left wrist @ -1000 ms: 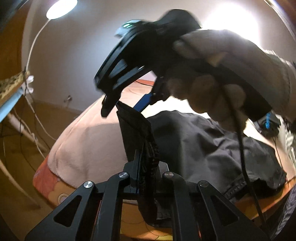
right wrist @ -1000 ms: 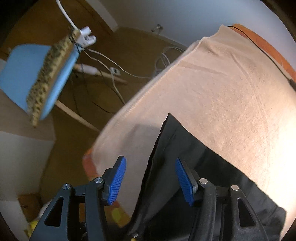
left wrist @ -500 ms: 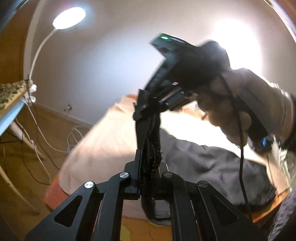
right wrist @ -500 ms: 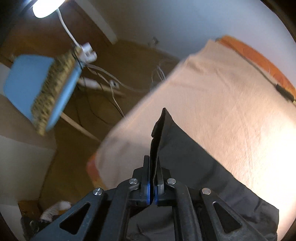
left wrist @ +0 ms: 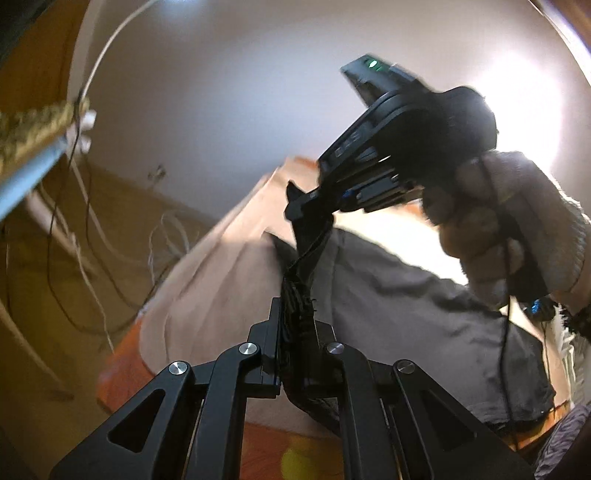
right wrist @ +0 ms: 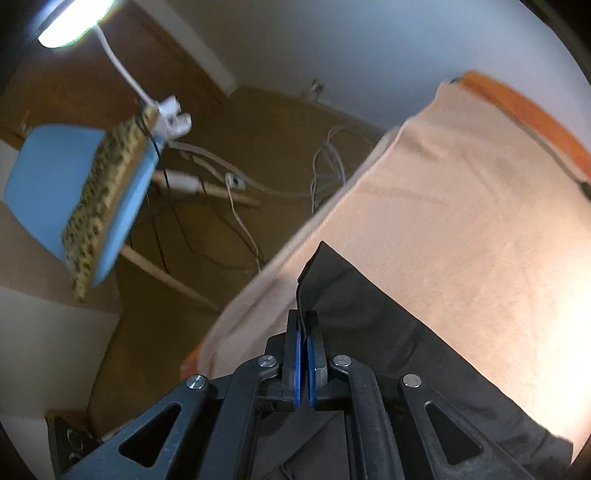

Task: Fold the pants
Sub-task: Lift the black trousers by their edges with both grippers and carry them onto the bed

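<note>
The dark grey pants [left wrist: 424,306] are lying spread over a peach blanket [right wrist: 461,206] that is covering a bed with an orange sheet [right wrist: 524,107], and one edge of them is being lifted off the blanket at two places. The left gripper [left wrist: 295,325] is pinching a bunched, seamed fold of the fabric between its closed fingers; the cloth is filling the gap, so the pads themselves are hidden. The right gripper [right wrist: 303,332] is clamping a thin pointed corner of the pants [right wrist: 369,325], its blue pads [right wrist: 297,354] pressing together on the fabric. Seen from the left wrist, that right gripper [left wrist: 303,206] is hanging just above, its tips merging with the dark cloth (the exact contact is hard to make out), held by a gloved hand [left wrist: 509,229] whose outline is being washed out by glare. The far end of the pants is running out of frame at the lower right. Beyond the bed, a blue chair [right wrist: 51,184] with a leopard-print cushion [right wrist: 107,199] is blurring, cables [right wrist: 325,166] are trailing across the wooden floor, and a lamp [right wrist: 70,22] is glowing, cut off at the frame's top.
</note>
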`<action>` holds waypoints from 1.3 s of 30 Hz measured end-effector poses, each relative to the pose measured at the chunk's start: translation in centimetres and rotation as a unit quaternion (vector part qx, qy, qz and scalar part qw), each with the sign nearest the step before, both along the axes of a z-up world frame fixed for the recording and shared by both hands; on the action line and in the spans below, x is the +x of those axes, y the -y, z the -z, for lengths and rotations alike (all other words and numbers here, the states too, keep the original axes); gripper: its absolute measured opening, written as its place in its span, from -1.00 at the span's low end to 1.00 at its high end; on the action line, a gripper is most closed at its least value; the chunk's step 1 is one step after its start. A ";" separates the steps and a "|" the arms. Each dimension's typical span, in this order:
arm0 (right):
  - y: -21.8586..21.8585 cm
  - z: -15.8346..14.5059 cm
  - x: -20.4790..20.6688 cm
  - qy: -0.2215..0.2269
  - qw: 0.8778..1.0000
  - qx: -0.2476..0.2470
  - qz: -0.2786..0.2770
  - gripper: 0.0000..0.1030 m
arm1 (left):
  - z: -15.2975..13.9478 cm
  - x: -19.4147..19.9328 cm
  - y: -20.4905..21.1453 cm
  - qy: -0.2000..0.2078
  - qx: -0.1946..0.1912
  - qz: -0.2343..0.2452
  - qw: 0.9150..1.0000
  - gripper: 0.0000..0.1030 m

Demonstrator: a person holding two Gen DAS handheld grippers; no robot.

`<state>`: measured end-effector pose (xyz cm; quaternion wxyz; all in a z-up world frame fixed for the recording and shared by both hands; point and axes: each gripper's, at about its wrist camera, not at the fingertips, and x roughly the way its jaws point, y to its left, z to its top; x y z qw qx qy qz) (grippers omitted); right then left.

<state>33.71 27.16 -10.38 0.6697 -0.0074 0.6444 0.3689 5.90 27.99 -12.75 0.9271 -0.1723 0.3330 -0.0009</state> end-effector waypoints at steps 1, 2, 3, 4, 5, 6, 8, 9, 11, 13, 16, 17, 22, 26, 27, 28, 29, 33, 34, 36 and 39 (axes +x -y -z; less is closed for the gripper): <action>-0.2 0.6 0.0 -0.004 1.000 -0.002 -0.005 -0.84 | 0.6 0.1 -0.2 -0.007 -0.002 -0.003 1.000 -0.88; 0.0 0.8 0.2 -0.006 1.000 0.001 -0.002 -0.62 | 0.8 0.0 -0.3 -0.011 -0.004 -0.005 1.000 -0.88; 0.3 0.7 0.4 -0.007 1.000 0.011 0.001 -0.43 | 1.0 -0.1 -0.3 -0.014 -0.005 -0.007 1.000 -0.88; 0.8 0.1 0.7 0.000 1.000 0.023 0.006 -0.23 | 1.2 -0.1 -0.3 -0.017 -0.004 -0.009 1.000 -0.88; 1.6 -0.8 0.9 0.014 0.999 0.033 0.012 -0.22 | 1.5 0.0 -0.3 -0.018 -0.005 -0.009 1.000 -0.88; 2.3 -1.8 1.1 0.026 0.999 0.041 0.016 -0.22 | 1.5 -0.1 -0.2 -0.017 -0.004 -0.009 1.000 -0.88; 3.9 -3.5 1.3 0.040 0.997 0.058 0.023 -0.12 | 1.1 -0.1 0.1 -0.015 0.003 -0.008 1.000 -0.88; 4.9 -4.6 1.1 0.048 0.996 0.069 0.023 -0.09 | 1.0 -0.1 0.2 -0.015 0.006 -0.007 1.000 -0.88; 7.3 -6.7 0.3 0.078 0.994 0.081 0.014 0.07 | 0.7 0.0 0.4 -0.012 0.009 -0.007 1.000 -0.89; 9.5 -8.0 -0.5 0.107 0.991 0.079 0.016 0.20 | 0.4 0.1 0.7 -0.008 0.014 -0.003 1.000 -0.89; 13.6 -8.8 -1.8 0.122 0.988 0.086 0.032 0.24 | -0.2 0.3 1.4 -0.001 0.024 0.010 1.000 -0.89; 14.9 -8.8 -2.1 0.126 0.987 0.088 0.040 0.24 | -0.5 0.4 1.9 0.002 0.029 0.017 0.999 -0.89; 20.4 -7.7 -3.6 0.145 0.982 0.090 0.082 0.26 | -1.9 0.9 5.3 0.014 0.061 0.059 0.996 -0.89; 21.3 -6.5 -3.7 0.116 0.985 0.098 0.085 0.27 | -2.5 1.3 8.2 0.017 0.089 0.094 0.992 -0.89; 21.3 -6.1 -3.7 0.104 0.986 0.100 0.087 0.27 | -2.5 1.4 8.8 0.016 0.093 0.101 0.990 -0.89; 21.2 -5.5 -3.5 0.087 0.987 0.103 0.091 0.27 | -2.5 1.5 9.5 0.015 0.100 0.108 0.989 -0.89; 20.9 -4.8 -3.2 0.067 0.988 0.104 0.092 0.29 | -2.5 1.5 10.0 0.014 0.104 0.113 0.988 -0.89; 19.8 -2.0 -2.3 -0.003 0.988 0.118 0.102 0.32 | -2.0 1.6 11.1 0.007 0.105 0.126 0.986 -0.89; 19.3 -1.3 -2.0 -0.016 0.987 0.118 0.105 0.32 | -1.8 1.6 11.3 0.006 0.107 0.129 0.986 -0.89; 18.1 -0.1 -1.5 -0.027 0.989 0.103 0.104 0.32 | -1.7 1.6 11.5 0.003 0.109 0.132 0.985 -0.89; 16.7 1.7 -0.8 -0.041 0.990 0.089 0.105 0.29 | -1.7 1.7 11.9 0.001 0.108 0.139 0.984 -0.89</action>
